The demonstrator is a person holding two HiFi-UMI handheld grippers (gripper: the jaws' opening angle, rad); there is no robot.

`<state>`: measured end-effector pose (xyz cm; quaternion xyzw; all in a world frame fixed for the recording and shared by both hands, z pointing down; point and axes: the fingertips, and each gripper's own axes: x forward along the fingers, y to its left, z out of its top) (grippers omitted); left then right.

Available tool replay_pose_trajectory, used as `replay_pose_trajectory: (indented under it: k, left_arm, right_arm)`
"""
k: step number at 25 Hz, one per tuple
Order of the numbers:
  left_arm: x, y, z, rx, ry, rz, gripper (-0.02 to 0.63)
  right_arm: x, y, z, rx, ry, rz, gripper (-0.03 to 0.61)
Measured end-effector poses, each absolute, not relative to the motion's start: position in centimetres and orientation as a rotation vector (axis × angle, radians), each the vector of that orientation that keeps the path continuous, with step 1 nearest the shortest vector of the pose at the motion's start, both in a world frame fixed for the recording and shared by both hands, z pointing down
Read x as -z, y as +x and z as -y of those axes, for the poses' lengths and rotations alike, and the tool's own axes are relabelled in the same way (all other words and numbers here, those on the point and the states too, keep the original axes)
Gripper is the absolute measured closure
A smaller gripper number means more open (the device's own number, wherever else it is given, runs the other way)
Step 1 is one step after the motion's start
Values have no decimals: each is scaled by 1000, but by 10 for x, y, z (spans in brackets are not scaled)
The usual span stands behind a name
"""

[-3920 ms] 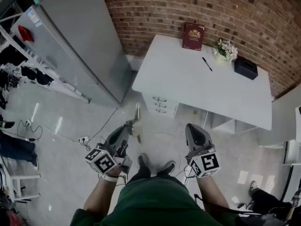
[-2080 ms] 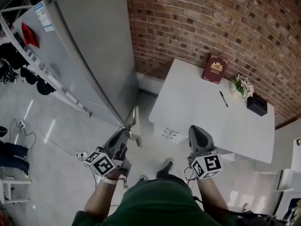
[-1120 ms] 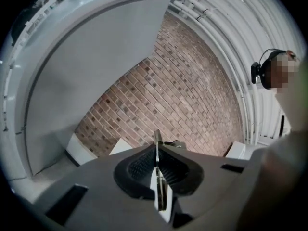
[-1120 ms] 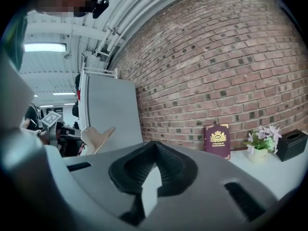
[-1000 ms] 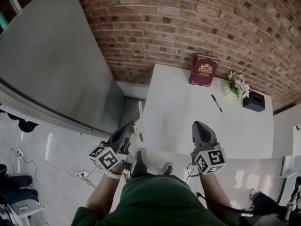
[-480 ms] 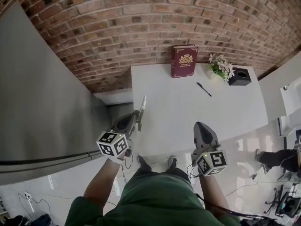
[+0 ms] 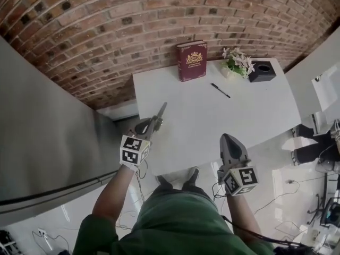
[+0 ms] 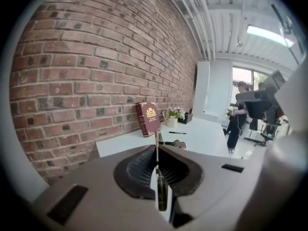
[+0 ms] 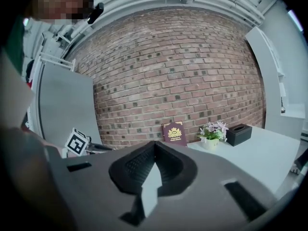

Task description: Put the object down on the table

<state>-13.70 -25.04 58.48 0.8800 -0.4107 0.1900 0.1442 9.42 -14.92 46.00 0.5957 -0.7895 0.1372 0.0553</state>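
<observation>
A thin flat grey blade-like object [image 7: 161,111] sticks out of my left gripper [image 7: 154,122], which is shut on it; the object hangs above the white table's [image 7: 255,116] near left corner. In the left gripper view the object [image 8: 156,146] shows edge-on between the closed jaws of the left gripper [image 8: 156,153], its darker end [image 8: 162,191] nearer the camera. My right gripper [image 7: 229,140] is off the table's front edge, shut with nothing in it; the right gripper view shows the same gripper [image 9: 155,146] with its jaws meeting.
On the table's far side stand a dark red book [image 7: 192,60], a small flower pot [image 7: 235,64] and a black box [image 7: 262,71], with a pen [image 7: 220,91] lying nearer. A brick wall [image 7: 106,25] backs the table. A tall grey cabinet [image 7: 42,126] stands left.
The person has stepped up to the table. My left gripper has risen and moved forward with the thin object, from beside the table to over its near left corner. The right gripper stays low.
</observation>
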Motion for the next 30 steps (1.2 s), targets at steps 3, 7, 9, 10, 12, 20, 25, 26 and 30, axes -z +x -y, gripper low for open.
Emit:
replay_pose_trajectory:
  k: [3, 7, 9, 10, 12, 20, 25, 26, 30]
  left_arm:
    - [-600, -127, 255, -680, 2597, 1173, 600]
    - [-616, -114, 264, -863, 2676, 1164, 600]
    - [-624, -105, 265, -949, 2711, 1132, 600]
    - [-629, -102, 266, -988, 2726, 1116, 600]
    - [-638, -96, 268, -1050, 2755, 1092, 600]
    - [-676, -79, 277, -1212, 2841, 1014, 600]
    - [-692, -70, 284, -1228, 2877, 999, 600]
    - [-695, -68, 284, -1239, 2888, 993, 600]
    - [-704, -62, 282, -1292, 2931, 964, 600]
  right_arm:
    - [-461, 106, 145, -411, 1814, 2382, 575]
    - [-465, 127, 139, -428, 1843, 2348, 575]
    - [-468, 135, 136, -445, 1857, 2334, 575]
    - [-471, 137, 135, -455, 1861, 2329, 575]
    - [-474, 140, 132, -474, 1866, 2321, 575]
    - [-482, 146, 124, -514, 1880, 2287, 575]
    - [-491, 147, 122, -529, 1871, 2253, 575]
    - [-493, 148, 122, -534, 1867, 2250, 575]
    - [-499, 147, 122, -541, 1852, 2229, 575]
